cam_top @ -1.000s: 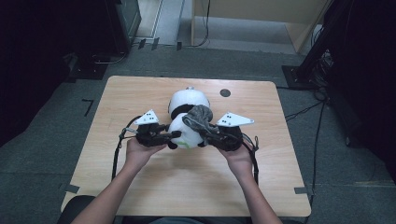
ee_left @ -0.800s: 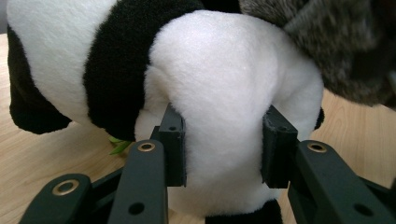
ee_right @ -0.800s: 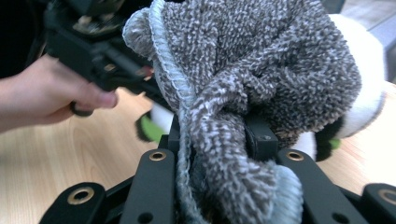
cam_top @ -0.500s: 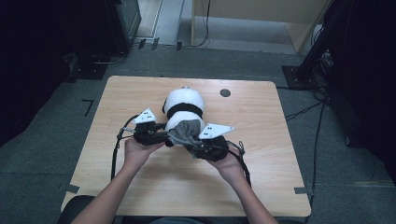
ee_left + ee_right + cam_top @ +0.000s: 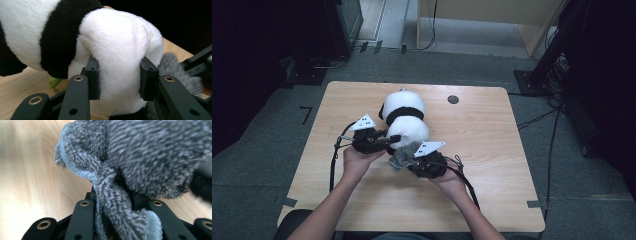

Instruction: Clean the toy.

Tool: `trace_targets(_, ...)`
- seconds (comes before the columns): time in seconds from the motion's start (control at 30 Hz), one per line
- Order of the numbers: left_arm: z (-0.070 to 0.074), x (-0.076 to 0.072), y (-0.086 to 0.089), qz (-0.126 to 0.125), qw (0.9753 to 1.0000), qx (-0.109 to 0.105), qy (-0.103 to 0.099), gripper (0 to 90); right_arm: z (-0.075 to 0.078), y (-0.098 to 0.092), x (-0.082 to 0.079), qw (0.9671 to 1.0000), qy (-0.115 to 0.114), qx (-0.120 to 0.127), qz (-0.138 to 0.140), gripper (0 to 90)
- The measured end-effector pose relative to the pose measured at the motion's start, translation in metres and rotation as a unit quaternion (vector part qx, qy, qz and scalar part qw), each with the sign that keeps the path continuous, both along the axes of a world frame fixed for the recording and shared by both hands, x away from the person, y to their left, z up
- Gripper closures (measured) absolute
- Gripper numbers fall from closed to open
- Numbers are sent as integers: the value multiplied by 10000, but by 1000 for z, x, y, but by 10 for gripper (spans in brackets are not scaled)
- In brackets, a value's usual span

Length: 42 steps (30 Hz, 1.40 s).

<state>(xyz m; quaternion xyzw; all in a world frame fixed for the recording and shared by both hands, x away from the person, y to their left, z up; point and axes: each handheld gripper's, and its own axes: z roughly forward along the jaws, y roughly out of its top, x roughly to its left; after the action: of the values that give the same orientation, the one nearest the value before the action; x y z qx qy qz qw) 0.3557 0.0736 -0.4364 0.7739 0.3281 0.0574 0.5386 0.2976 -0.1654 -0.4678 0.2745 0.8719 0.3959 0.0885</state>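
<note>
On the wooden table, near its middle, a plush panda lying lengthwise, white rump pinched between the jaws of the left gripper. Just beside that rump, a grey fuzzy cloth, bunched and clamped fast in the right gripper.

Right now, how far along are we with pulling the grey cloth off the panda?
Mostly done: the grey cloth now lies bunched at the plush panda's near end, on the table, no longer draped over it. In hand: the left claw squeezes the panda's white rump, and the right claw is clamped on the cloth. Left: whether the cloth still touches the panda is unclear, so draw it clear.
</note>
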Motion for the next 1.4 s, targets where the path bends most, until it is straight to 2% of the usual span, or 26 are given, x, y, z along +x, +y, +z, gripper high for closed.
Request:
trace_targets(0.07, 1, 0, 2, 7, 10000, -72, -7, 610, -3, -3, 1, 9999, -120, 22, -101, 707)
trace_targets(0.13, 2, 0, 4, 33, 9998, -187, 18, 609, -3, -7, 5, 9998, -74, 109, -178, 706)
trace_targets(0.2, 3, 1, 7, 9, 9996, -277, 42, 609, -5, -11, 8, 9996, -47, 37, -278, 706)
trace_targets(0.33, 4, 0, 6, -45, 9997, -239, 16, 609, -9, -22, 15, 9987, 61, 27, -501, 705)
trace_targets(0.53, 4, 0, 7, -132, 9994, -328, 30, 608, -9, -36, 23, 9971, 48, -6, -761, 705)
trace_targets(0.67, 5, -2, 8, -239, 9991, -337, -7, 608, -10, -52, 31, 9936, 161, 59, -1118, 705)
trace_targets(0.8, 5, -2, 6, -307, 9990, -316, -4, 604, -6, -73, 37, 9880, 180, 226, -1517, 705)
trace_targets(0.9, 4, -2, 5, -354, 9990, -268, 26, 605, 1, -87, 39, 9818, 129, 306, -1871, 707)
trace_targets(1.03, 0, -2, 2, -397, 9990, -201, 73, 605, 18, -100, 37, 9770, 17, 553, -2058, 708)
trace_targets(1.13, -1, -2, 0, -415, 9989, -189, 80, 604, 34, -102, 32, 9750, -134, 762, -2085, 708)
trace_targets(1.23, -1, -2, -1, -425, 9990, -150, 51, 604, 50, -101, 26, 9747, -342, 835, -2046, 708)
trace_targets(1.33, -2, -2, -3, -389, 9992, -40, 46, 604, 64, -103, 21, 9715, -434, 1140, -2035, 708)
trace_targets(1.4, -4, -2, -4, -394, 9992, -13, 70, 603, 73, -102, 18, 9717, -456, 1312, -1913, 708)
